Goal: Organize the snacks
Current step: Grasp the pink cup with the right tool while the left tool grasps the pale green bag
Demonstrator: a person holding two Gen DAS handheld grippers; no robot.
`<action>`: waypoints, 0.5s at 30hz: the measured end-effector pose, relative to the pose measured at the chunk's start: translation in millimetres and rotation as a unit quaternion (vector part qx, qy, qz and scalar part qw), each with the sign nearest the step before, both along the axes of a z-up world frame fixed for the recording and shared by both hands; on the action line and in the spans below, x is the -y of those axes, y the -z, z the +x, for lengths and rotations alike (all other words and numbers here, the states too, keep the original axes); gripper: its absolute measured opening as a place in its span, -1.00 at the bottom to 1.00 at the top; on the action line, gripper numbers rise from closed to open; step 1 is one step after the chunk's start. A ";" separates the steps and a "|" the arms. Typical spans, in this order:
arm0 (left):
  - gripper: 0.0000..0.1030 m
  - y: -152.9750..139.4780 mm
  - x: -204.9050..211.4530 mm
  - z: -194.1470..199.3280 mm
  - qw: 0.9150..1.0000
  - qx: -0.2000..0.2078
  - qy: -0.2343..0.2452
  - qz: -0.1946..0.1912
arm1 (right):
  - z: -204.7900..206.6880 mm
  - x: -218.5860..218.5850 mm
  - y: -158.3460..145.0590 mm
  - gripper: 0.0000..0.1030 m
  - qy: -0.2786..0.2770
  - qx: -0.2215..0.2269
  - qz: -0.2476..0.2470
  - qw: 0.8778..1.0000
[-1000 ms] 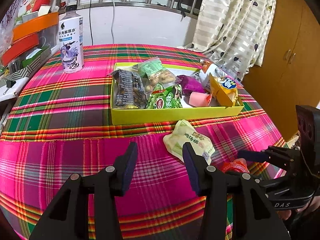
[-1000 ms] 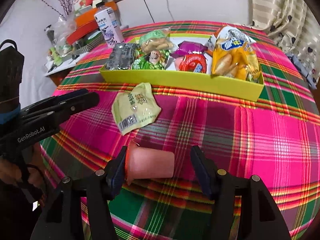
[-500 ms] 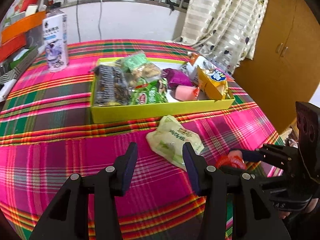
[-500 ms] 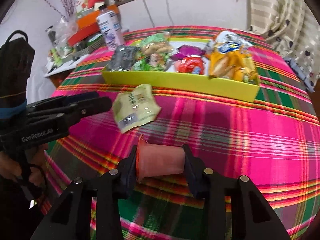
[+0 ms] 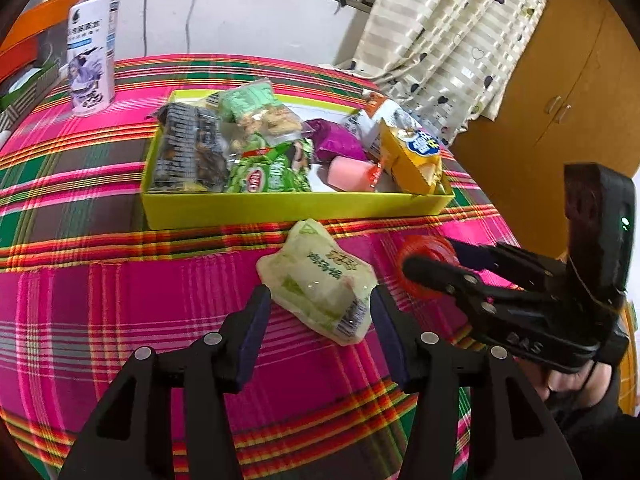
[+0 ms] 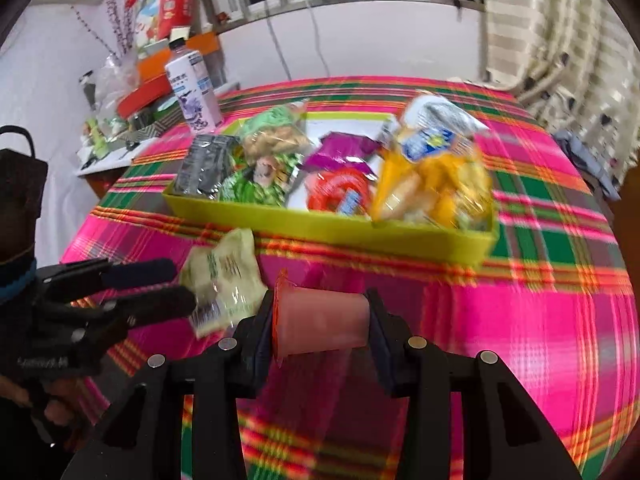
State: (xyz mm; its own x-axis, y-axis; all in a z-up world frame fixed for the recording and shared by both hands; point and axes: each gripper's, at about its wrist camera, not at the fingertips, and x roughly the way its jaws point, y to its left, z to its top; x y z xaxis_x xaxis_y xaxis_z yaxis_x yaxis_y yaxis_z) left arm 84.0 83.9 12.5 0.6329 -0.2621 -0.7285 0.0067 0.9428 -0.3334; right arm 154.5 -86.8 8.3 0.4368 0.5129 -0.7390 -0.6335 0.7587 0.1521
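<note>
Plaid tablecloth covers the table, pink/green/orange. Yellow tray sits mid-table, packed: dark packet at its left end, clear bag of biscuits and green packet next to it, purple packet and a pink cup in the middle, yellow chip bag at the right end. White drink bottle stands upright on the cloth, well apart from the tray's far-left corner. Pale green snack pouch lies flat on the cloth just in front of the tray's near wall. Left gripper: jaws wide, one finger either side of the pouch's near end, not clamped on it. Right gripper: jaws closed on a pink jelly cup, cup on its side, red-rimmed lid toward the left finger, held just right of the pouch and near the tray. Right wrist view is motion-blurred.
</note>
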 end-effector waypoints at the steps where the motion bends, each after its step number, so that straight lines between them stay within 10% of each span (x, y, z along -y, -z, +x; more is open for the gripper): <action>1: 0.02 -0.6 -3.2 -1.4 1.000 0.001 -0.006 -0.002 | 3.1 -5.5 1.1 -0.21 -0.005 0.000 -0.004 1.000; 15: 0.04 3.5 -21.0 -3.8 0.999 -0.001 -0.035 -0.004 | -22.1 -28.0 4.0 -0.22 -0.078 -0.008 0.010 0.997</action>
